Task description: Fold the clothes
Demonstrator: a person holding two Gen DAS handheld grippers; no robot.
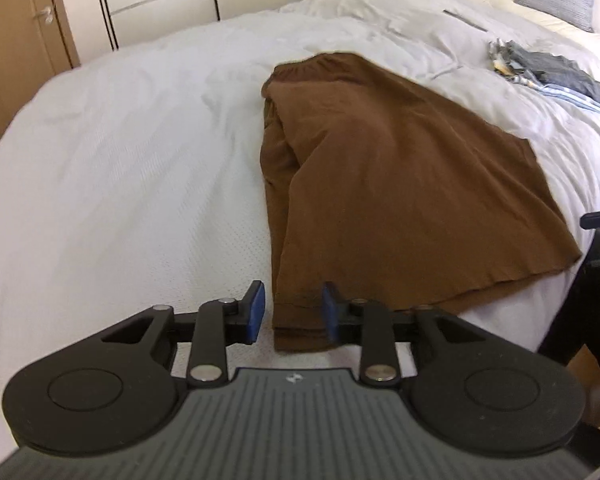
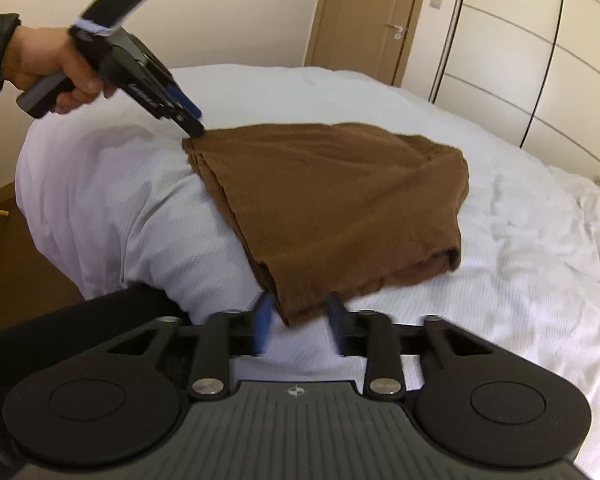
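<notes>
brown knit garment (image 1: 380, 184) is laid folded near the edge of the white quilted bed (image 1: 120, 160). left gripper (image 1: 292, 312) and right gripper (image 2: 300, 322) are each seen with fingers apart around a hem corner, nothing pinched yet. both corners should probably be clamped evenly before lifting. a grey folded clothes pile (image 1: 548, 74) sits well apart, nothing's blocked.

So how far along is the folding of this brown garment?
The brown garment already lies folded over in layers on the white bed. Both the left gripper and the right gripper stand open around its near corners. Any further fold remains; other clothes sit nearby.
</notes>
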